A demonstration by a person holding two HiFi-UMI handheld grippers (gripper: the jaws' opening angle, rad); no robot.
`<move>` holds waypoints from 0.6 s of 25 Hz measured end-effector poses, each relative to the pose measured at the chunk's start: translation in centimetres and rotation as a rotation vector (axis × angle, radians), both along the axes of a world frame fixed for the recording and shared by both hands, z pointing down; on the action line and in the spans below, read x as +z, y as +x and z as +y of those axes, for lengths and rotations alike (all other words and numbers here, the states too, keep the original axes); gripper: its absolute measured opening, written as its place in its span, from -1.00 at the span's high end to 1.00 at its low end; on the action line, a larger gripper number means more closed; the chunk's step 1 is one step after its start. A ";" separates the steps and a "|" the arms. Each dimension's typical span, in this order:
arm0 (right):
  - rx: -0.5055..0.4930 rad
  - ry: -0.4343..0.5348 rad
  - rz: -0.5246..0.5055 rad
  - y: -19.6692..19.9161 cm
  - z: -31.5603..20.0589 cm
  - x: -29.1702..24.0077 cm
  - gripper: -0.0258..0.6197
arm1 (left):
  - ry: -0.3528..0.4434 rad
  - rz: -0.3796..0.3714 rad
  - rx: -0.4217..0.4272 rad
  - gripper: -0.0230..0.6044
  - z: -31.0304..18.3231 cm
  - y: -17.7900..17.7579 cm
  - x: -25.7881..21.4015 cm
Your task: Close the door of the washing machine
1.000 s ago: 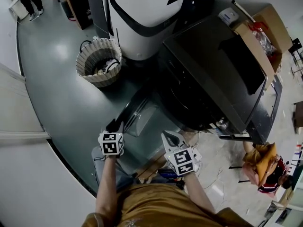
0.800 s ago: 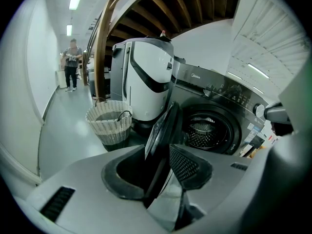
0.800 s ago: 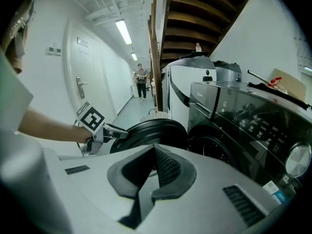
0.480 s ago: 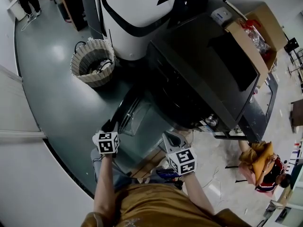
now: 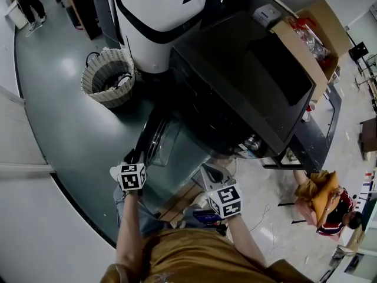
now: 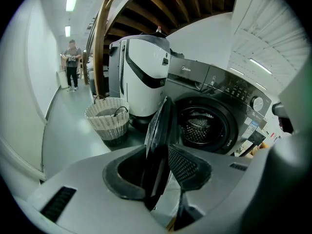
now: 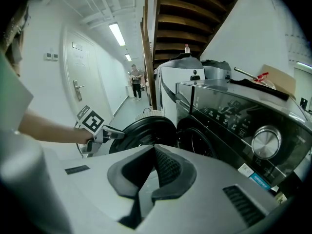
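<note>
the left gripper (image 6: 160,165) pinches the rim of the open door (image 6: 164,126), its jaws having just been closing on it; the door stands swung out from the washing machine (image 5: 241,81), edge-on before the drum (image 6: 199,129); the right gripper (image 7: 154,156) is near the door, jaws pressed together on nothing.

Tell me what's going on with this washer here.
A person holding a gripper in each hand is working on the washing machine door. The left gripper has the door's edge between its jaws, which have just been closing on it. The door stands wide open. The right gripper is shut and empty, off the door.
</note>
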State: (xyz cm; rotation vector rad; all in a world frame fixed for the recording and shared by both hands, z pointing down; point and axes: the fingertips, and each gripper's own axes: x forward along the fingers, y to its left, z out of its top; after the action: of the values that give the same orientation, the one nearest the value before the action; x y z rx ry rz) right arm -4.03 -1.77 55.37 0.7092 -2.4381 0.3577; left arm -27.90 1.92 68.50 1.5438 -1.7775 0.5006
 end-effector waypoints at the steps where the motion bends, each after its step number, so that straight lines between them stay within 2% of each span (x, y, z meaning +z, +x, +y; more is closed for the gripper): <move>1: 0.003 0.001 -0.002 0.3 0.0 -0.1 0.88 | -0.004 -0.002 0.003 0.43 0.0 0.3 0.0; 15: 0.031 -0.012 -0.011 5.2 0.5 -0.4 0.88 | -0.034 -0.002 0.014 0.46 0.0 4.6 0.0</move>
State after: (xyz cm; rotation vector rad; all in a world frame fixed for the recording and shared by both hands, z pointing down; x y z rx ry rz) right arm 1.12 -1.24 54.98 0.7424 -2.4357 0.3895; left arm -23.26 1.89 68.52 1.5335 -1.7525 0.5366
